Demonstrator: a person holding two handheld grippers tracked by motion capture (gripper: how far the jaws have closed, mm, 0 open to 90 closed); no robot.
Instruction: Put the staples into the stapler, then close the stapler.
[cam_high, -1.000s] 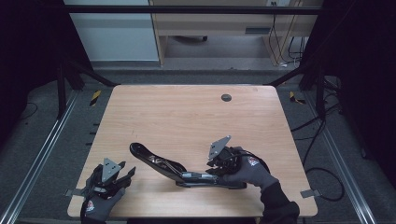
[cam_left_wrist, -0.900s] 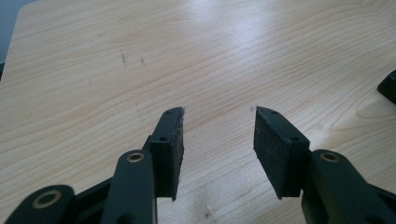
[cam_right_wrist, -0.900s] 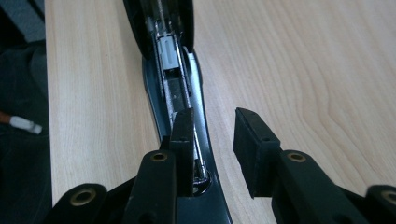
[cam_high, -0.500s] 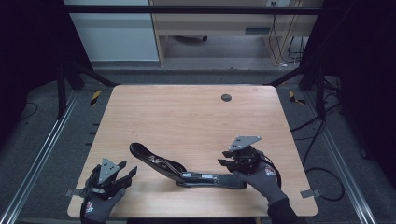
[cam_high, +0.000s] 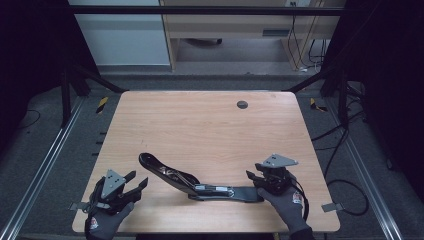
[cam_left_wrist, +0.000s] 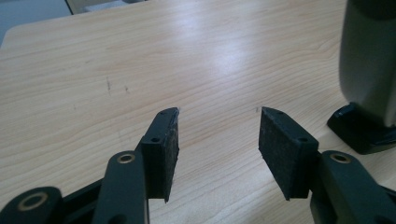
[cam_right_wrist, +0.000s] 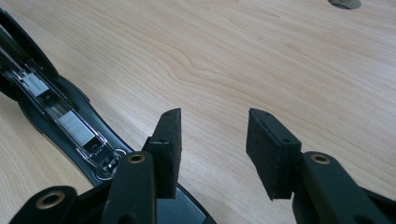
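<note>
Right gripper (cam_high: 256, 175), jaws just opened and empty, has drawn back off the black stapler (cam_high: 200, 184), which lies swung open beside it; left gripper (cam_high: 136, 181) hangs parted, well apart.

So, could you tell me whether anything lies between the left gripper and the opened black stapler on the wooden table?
Nothing visible does. Bare wooden table separates the left gripper from the opened black stapler, whose raised arm end lies to its right. The gripper's fingers stand open with nothing between them.
</note>
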